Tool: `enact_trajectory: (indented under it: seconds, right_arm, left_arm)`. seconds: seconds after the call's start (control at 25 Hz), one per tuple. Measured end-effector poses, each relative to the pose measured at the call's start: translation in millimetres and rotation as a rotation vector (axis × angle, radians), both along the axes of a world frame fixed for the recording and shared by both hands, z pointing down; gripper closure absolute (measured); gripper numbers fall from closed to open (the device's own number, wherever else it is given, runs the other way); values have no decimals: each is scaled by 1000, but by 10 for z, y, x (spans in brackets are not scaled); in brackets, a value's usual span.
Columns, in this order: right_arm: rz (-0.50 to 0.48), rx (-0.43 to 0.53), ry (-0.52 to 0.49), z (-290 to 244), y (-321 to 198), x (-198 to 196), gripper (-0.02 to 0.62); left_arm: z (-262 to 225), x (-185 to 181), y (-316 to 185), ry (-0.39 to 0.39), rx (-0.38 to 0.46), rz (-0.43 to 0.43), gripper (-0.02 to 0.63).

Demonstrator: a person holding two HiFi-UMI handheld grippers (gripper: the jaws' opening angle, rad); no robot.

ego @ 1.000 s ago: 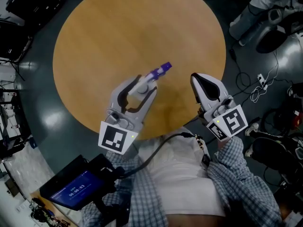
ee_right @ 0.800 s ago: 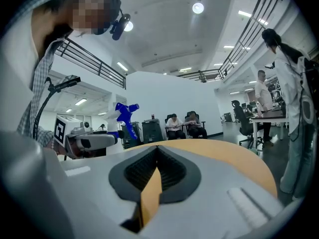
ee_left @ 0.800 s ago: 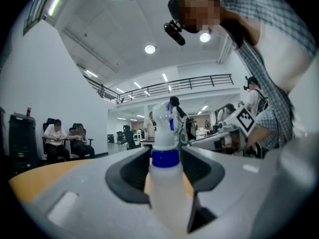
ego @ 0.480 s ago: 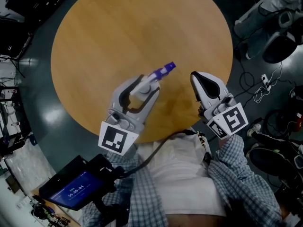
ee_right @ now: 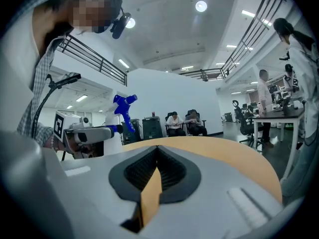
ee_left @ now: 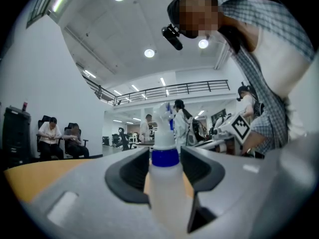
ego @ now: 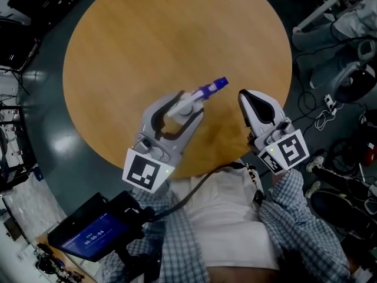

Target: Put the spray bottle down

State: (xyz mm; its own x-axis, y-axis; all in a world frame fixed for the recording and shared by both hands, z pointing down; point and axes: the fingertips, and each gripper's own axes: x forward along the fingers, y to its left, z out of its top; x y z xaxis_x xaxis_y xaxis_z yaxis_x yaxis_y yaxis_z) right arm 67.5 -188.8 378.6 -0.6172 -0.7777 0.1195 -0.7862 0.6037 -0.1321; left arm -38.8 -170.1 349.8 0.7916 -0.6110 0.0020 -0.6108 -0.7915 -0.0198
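Left gripper [ego: 187,104] clamps spray bottle [ego: 209,88] body; bottle upright between jaws.

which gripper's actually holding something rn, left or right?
The left gripper: its jaws clamp the spray bottle with the blue collar. The right gripper is shut on nothing, jaws together over the table.

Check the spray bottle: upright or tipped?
Upright. The spray bottle stands vertical, clamped in the left claw; the right gripper view shows it upright too. Whether its base touches the table: cannot tell.
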Motion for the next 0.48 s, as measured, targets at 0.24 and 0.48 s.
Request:
enact_trajectory:
  seconds: [0.24, 0.48]
  right_arm:
    - [7, -4, -10, -19, -11, 39, 591]
    - [3, -11, -20, 55, 8, 21, 591]
  left_arm:
    - [-21, 25, 26, -12, 11, 17, 414]
    - [38, 44, 20, -30, 7, 27, 405]
